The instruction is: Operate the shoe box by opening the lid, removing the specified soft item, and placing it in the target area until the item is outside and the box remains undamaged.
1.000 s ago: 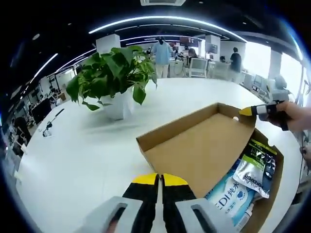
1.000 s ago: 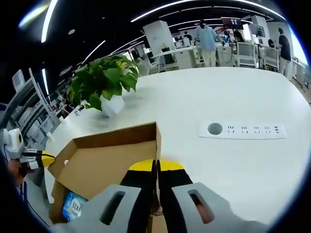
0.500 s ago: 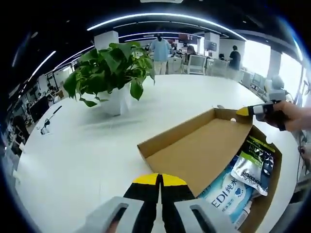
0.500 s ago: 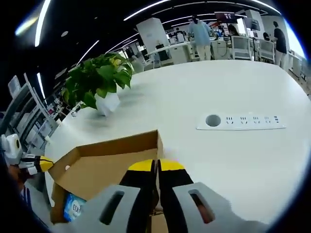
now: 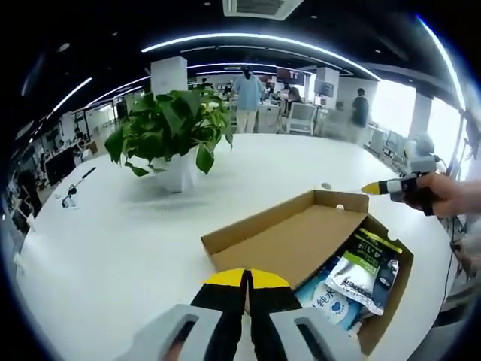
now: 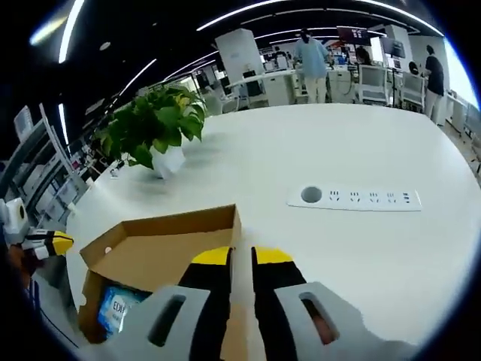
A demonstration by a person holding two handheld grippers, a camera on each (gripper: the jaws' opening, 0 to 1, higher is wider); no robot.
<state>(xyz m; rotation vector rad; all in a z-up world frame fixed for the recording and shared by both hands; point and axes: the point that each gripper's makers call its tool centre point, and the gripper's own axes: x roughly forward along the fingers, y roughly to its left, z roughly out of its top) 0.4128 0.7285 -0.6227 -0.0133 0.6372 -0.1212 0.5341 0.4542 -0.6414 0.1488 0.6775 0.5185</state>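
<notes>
The cardboard shoe box lies on a white table with its lid swung back and nearly flat. Inside are a white pouch with a black and green top and a blue and white soft pack. My left gripper is shut at the lid's near edge; I cannot tell whether it pinches the cardboard. My right gripper has its jaws slightly parted, in line with the lid's side edge. In the left gripper view the right gripper hangs just off the lid's far corner. The blue pack and the left gripper appear at the left.
A potted green plant stands behind the box, also seen as the plant. A white socket strip is set into the table to the right. A small dark object lies far left. People stand among desks at the back.
The lid has dropped from a raised tilt to lying almost flat. My right gripper's jaws have parted slightly. Both grippers have drawn a little away from the lid's corners.
</notes>
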